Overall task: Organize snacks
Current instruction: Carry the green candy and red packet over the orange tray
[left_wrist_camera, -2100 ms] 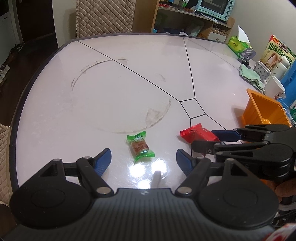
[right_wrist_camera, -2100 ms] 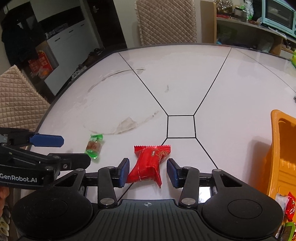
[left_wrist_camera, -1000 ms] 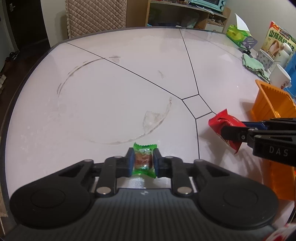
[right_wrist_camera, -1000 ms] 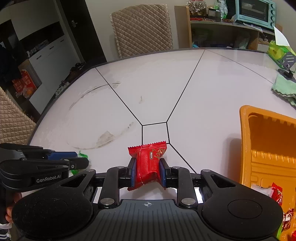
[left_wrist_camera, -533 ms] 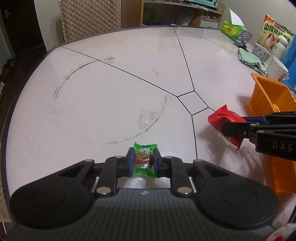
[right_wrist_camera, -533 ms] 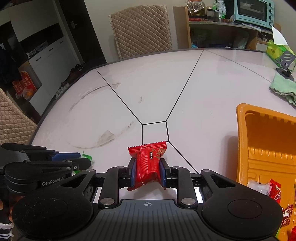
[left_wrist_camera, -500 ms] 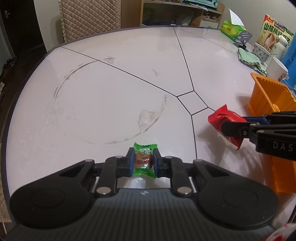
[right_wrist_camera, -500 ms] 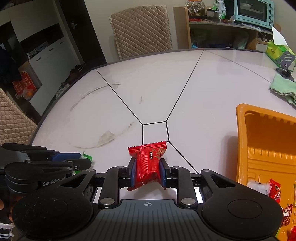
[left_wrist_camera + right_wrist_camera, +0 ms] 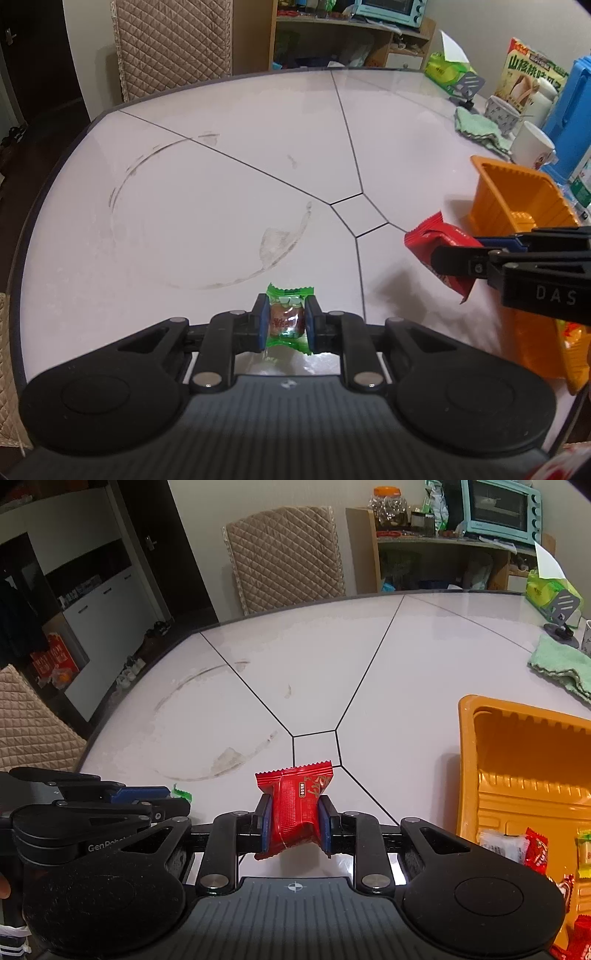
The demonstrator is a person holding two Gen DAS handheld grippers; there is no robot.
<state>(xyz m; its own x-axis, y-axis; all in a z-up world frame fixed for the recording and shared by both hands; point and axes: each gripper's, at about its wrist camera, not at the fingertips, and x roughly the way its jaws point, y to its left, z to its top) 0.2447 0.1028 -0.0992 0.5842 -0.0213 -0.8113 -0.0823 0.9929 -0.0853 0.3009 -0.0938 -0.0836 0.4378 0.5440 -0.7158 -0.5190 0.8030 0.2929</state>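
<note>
My left gripper (image 9: 286, 323) is shut on a green-wrapped candy (image 9: 287, 318) and holds it just above the white table. My right gripper (image 9: 294, 821) is shut on a red snack packet (image 9: 297, 805), lifted off the table. The packet also shows in the left wrist view (image 9: 439, 251), held by the right gripper to the right of my left one. The orange tray (image 9: 517, 746) stands to the right and holds several wrapped snacks (image 9: 532, 849). The left gripper also shows in the right wrist view (image 9: 173, 801) at the lower left.
A green cloth (image 9: 561, 670), mugs (image 9: 532, 142), a snack box (image 9: 532, 79), a blue container (image 9: 572, 118) and a tissue pack (image 9: 550, 590) crowd the table's far right. A quilted chair (image 9: 284, 557) stands beyond the far edge. Smudge rings mark the table (image 9: 207, 206).
Both grippers closed on their snacks and lifted them. In the last half second both rose a little more and the right one moved nearer the orange tray.
</note>
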